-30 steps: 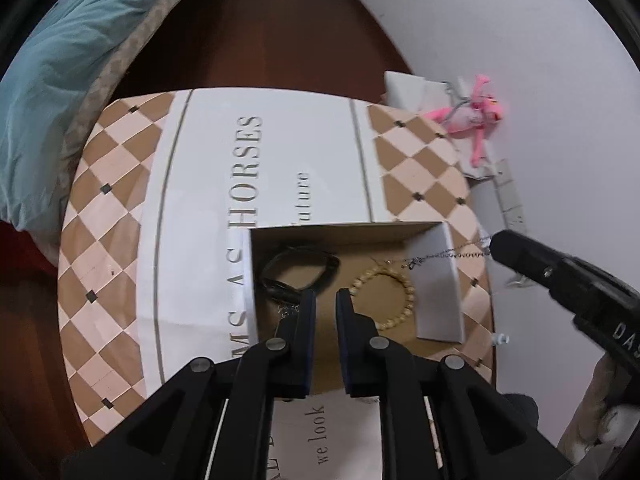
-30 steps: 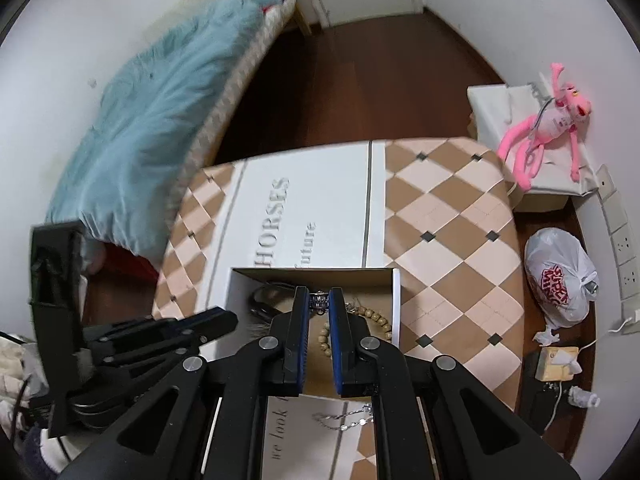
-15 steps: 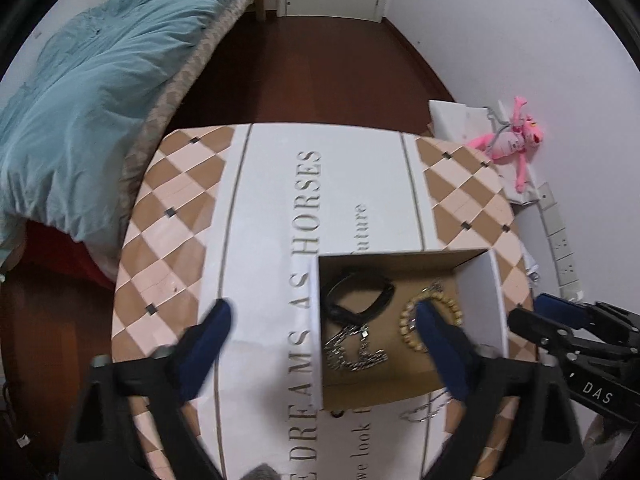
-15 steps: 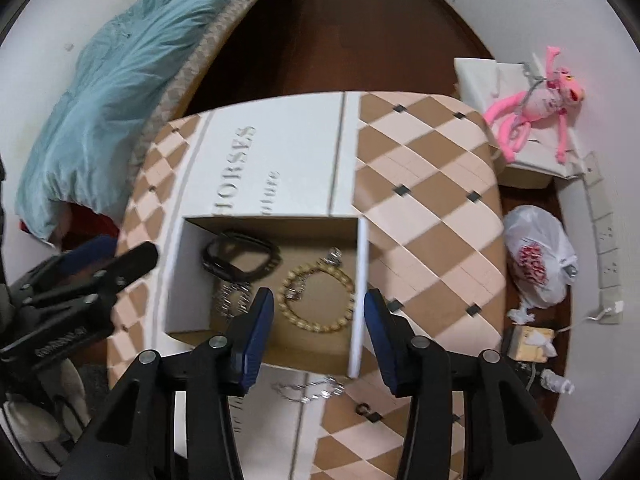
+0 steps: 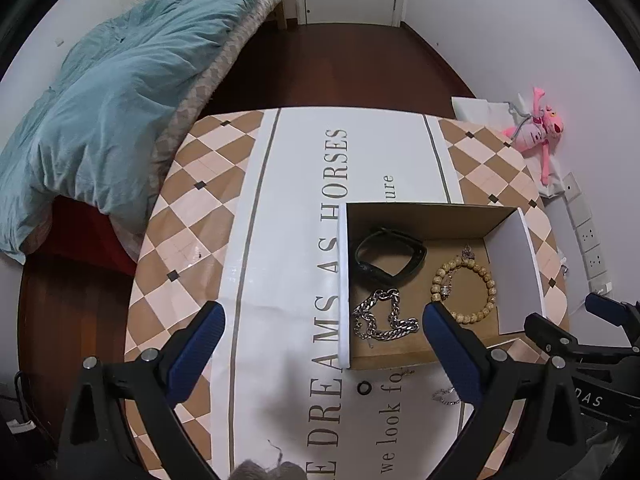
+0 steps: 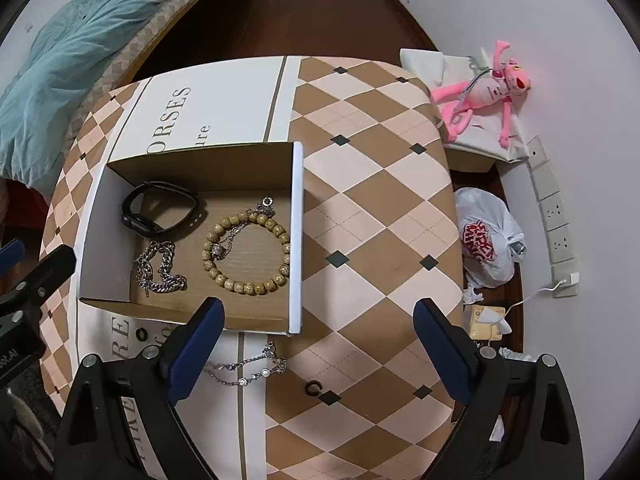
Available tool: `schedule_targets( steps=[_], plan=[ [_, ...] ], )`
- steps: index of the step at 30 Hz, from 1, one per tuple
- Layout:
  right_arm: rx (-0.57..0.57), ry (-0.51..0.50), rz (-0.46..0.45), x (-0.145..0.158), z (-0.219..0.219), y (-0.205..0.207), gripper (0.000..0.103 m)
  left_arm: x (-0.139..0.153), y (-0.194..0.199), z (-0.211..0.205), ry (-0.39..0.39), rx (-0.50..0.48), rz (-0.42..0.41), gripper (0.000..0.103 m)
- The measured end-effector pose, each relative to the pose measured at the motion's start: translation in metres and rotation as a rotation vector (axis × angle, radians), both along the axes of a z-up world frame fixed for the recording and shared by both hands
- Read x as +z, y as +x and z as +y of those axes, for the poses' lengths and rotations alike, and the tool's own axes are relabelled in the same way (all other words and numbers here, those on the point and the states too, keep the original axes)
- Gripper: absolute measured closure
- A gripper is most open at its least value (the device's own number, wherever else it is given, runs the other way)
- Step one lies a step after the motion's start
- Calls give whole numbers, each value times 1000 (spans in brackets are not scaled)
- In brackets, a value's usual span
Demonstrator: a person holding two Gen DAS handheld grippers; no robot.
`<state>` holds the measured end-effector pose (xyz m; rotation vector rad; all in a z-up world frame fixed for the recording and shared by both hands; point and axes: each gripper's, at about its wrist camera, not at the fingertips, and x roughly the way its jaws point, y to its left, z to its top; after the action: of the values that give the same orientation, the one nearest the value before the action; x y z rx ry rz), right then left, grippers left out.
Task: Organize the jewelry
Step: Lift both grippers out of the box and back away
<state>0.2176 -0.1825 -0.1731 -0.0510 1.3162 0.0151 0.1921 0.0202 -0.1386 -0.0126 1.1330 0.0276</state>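
Cardboard box (image 6: 296,240) sat open on the table (image 6: 368,208); it held a black watch band (image 6: 160,212) at the far left, a chunky silver chain (image 6: 160,268) nearer, and a wooden bead bracelet (image 6: 246,248) at the right with a thin pendant necklace (image 6: 256,216) draped across it. Outside the box, on the near side, lay a fine silver chain (image 6: 248,368), a dark ring (image 6: 141,335) and a small dark open ring (image 6: 313,388). Tablecloth lettering read "DREAMS AS HORSES" and "we look fo…"; the right tool body showed "DAS". Left gripper (image 5: 320,344) was spread wide and empty; right gripper (image 6: 316,344) likewise released, gripping nothing. One second earlier both had been pinched nearly closed over the box; both views had since pulled back.
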Motion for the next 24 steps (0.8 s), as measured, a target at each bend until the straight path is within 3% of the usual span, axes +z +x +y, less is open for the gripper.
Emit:
schedule_targets(
  steps=[24],
  plan=[
    [-50, 12, -320, 122, -4, -92, 6, 89, -82, -2, -5, -3, -199, 2]
  ],
)
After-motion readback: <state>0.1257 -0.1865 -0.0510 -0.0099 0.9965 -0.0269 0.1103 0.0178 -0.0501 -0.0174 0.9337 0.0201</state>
